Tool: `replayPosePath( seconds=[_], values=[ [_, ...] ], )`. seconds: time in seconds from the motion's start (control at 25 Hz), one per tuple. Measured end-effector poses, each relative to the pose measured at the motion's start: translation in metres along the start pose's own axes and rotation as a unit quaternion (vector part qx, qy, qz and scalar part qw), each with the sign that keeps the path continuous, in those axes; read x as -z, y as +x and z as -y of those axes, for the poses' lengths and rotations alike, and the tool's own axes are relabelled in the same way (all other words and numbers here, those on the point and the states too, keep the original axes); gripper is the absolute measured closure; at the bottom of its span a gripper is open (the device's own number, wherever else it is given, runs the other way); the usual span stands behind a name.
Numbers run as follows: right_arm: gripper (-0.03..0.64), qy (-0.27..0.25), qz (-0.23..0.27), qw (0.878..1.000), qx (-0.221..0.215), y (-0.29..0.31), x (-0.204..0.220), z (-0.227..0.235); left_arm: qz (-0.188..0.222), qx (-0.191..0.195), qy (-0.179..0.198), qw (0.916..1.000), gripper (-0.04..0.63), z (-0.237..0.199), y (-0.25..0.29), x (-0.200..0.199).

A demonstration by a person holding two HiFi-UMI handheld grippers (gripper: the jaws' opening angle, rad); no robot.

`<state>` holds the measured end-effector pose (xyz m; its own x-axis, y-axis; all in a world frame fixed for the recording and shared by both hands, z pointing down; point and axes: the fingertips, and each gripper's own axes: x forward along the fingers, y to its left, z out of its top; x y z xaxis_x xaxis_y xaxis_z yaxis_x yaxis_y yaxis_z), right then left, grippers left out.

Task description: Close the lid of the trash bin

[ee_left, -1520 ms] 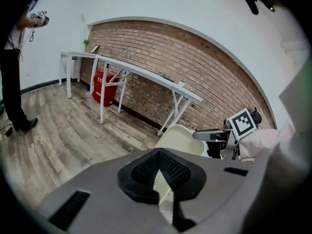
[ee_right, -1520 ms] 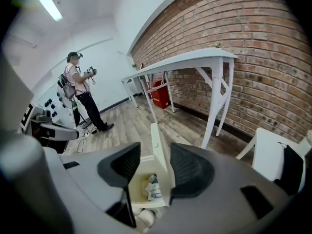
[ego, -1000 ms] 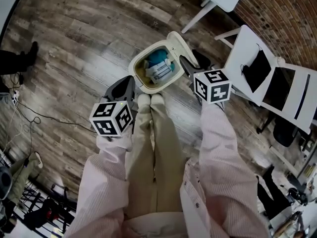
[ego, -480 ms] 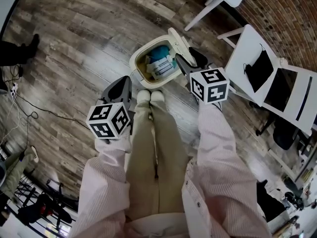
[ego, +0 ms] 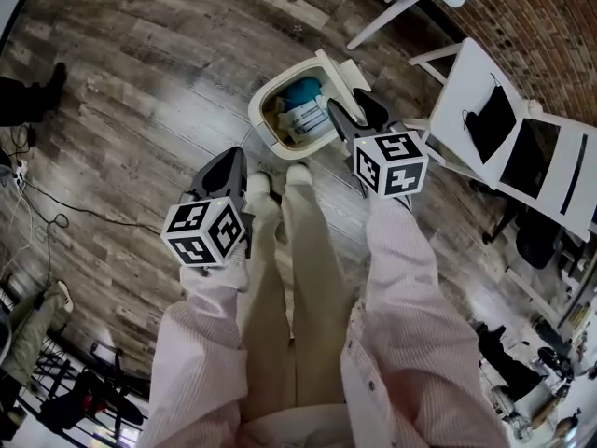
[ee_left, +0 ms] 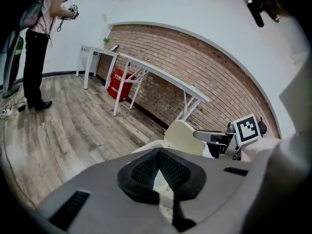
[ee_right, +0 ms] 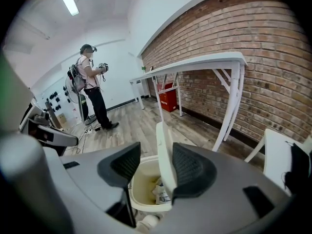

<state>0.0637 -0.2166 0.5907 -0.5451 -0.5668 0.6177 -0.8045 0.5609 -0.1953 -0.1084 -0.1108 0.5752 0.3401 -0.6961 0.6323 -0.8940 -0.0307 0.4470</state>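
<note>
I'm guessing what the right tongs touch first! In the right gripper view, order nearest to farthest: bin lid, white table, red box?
1. bin lid, upright between the right tongs.
2. white table, to the right, along the brick wall.
3. red box, far back by the wall.

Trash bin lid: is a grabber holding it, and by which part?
Nothing is held. The right gripper stands open around the top edge of the upright lid, not pinching it. The left gripper is shut, empty.
</note>
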Motion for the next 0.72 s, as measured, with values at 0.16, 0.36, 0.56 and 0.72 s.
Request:
replayPosePath(
  seconds=[0.16, 0.36, 0.56, 0.72],
  values=[
    [0.423, 0.002, -0.003, 1.0, 0.008, 0.007, 0.009, -0.014, -0.013, 0.012, 0.009, 0.9998, 0.603, -0.011, 0.0, 0.003],
    [0.423, 0.014, -0.013, 1.0, 0.013, 0.022, 0.025, -0.034, -0.026, 0.02, 0.01, 0.9994, 0.603, -0.028, 0.0, 0.006],
    [0.423, 0.016, -0.022, 1.0, 0.015, 0.031, 0.036, -0.047, -0.036, 0.031, 0.014, 0.9988, 0.603, -0.038, 0.005, 0.007],
    [0.423, 0.022, -0.029, 0.999, 0.012, 0.04, 0.046, -0.059, -0.046, 0.038, 0.014, 0.9981, 0.603, -0.046, 0.007, 0.011]
  ],
)
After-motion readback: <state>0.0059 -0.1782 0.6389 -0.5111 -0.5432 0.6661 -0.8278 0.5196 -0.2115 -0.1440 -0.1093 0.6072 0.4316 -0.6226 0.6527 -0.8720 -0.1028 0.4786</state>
